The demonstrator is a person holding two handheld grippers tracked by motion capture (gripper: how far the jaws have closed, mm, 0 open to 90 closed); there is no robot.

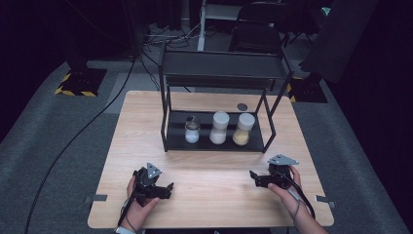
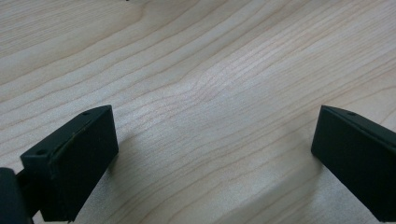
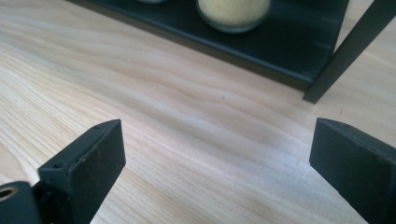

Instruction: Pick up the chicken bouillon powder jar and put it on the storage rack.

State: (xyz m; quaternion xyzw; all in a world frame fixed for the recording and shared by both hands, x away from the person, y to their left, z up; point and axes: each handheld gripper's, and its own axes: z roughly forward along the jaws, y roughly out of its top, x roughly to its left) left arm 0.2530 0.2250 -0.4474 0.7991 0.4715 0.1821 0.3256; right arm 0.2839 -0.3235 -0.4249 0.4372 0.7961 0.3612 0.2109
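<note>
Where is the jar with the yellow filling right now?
In the high view the yellow-filled jar stands rightmost on the black rack's lower shelf, beside the white-filled jar.

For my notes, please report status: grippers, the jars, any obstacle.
Left gripper open, empty. Right gripper open, empty. Three jars on rack's lower shelf, untouched. Path clear.

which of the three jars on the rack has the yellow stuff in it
The rightmost jar on the lower shelf: its contents are yellowish, while the middle jar and the left jar hold white.
</note>
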